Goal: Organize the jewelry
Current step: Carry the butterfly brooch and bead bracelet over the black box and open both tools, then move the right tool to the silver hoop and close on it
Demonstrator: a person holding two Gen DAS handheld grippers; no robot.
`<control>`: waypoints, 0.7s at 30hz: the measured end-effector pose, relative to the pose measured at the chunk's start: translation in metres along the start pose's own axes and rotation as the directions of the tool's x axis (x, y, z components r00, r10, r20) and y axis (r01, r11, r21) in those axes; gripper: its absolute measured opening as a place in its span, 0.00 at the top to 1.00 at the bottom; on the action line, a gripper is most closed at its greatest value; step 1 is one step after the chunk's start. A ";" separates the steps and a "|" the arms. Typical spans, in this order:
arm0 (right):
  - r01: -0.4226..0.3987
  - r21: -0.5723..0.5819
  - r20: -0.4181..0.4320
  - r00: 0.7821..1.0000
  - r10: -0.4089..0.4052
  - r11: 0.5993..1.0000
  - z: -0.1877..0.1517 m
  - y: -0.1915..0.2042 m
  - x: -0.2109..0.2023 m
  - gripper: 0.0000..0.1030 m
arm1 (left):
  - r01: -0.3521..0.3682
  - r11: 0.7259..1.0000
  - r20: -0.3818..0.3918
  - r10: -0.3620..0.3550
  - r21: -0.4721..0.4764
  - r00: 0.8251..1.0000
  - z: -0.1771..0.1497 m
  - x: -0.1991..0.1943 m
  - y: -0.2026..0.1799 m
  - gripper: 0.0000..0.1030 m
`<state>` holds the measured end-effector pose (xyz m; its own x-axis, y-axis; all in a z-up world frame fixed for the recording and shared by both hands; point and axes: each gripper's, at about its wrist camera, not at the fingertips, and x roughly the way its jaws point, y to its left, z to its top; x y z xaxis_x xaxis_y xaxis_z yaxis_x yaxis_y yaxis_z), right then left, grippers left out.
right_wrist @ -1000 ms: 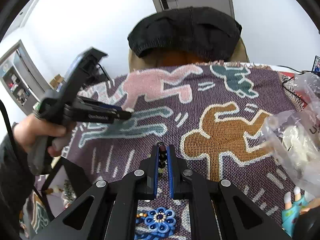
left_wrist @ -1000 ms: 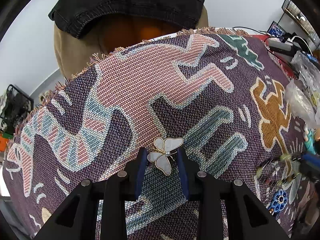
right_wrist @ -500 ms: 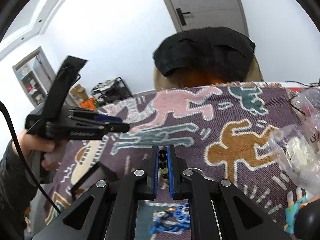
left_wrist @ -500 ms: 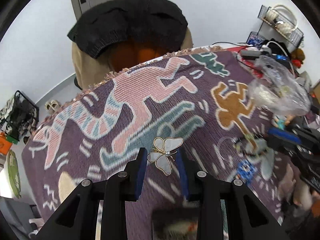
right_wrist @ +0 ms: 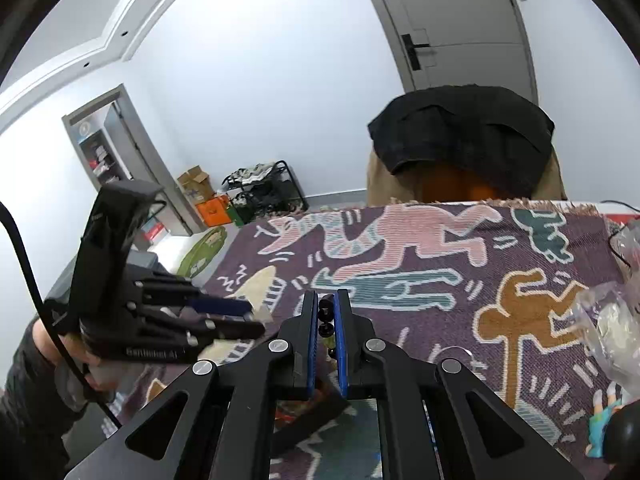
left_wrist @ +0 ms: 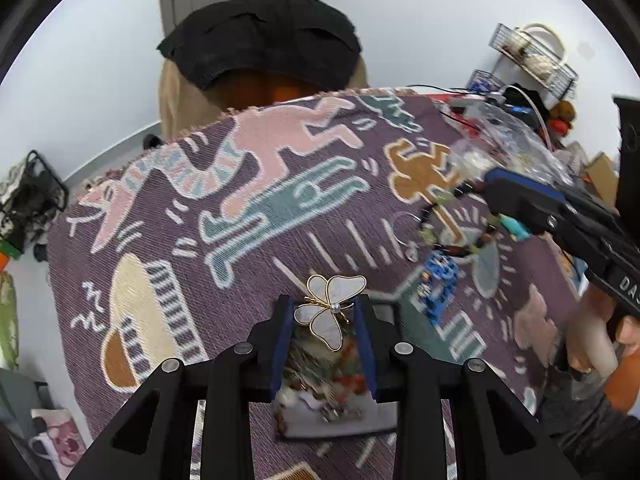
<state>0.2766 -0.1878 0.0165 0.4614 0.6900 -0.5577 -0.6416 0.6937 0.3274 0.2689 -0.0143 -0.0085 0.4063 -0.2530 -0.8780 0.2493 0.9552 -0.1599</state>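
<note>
- The butterfly brooch (left_wrist: 330,310) sat pinched between the blue pads of the left claw (left_wrist: 324,320), clear of the blanket (left_wrist: 200,280), probably so it could be carried to the tray (left_wrist: 340,420) seen just below it.
- The right claw (right_wrist: 329,320) was nearly closed on a dark beaded strand (right_wrist: 326,316); in the left view the strand (left_wrist: 460,236) drooped from it over the counter.
- A blue beaded piece (left_wrist: 440,280) lay on the blanket, apart from both claws.
- Against the frame 1 second earlier, both claws had risen: the blanket looked smaller, the tray had come into view under the brooch, and the grips were unchanged.
</note>
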 end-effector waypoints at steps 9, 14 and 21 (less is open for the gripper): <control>-0.037 -0.054 -0.062 0.997 0.033 0.998 -0.009 0.042 0.015 0.91 | -0.004 0.995 0.052 0.009 -0.097 0.999 -0.033 -0.026 0.021 0.21; -0.079 -0.022 -0.137 0.988 0.076 0.997 -0.013 0.051 0.031 0.85 | -0.031 0.992 0.077 0.041 -0.119 0.996 -0.050 -0.040 0.034 0.21; 0.016 0.039 -0.120 0.993 -0.012 0.999 -0.014 0.024 0.017 0.37 | -0.031 0.994 0.140 0.045 -0.104 0.989 -0.058 -0.058 0.033 0.21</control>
<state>0.2602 -0.1622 0.0041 0.3921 0.6522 -0.6488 -0.6098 0.7123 0.3474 0.2027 0.0407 0.0108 0.5359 -0.2287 -0.8127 0.1441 0.9733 -0.1789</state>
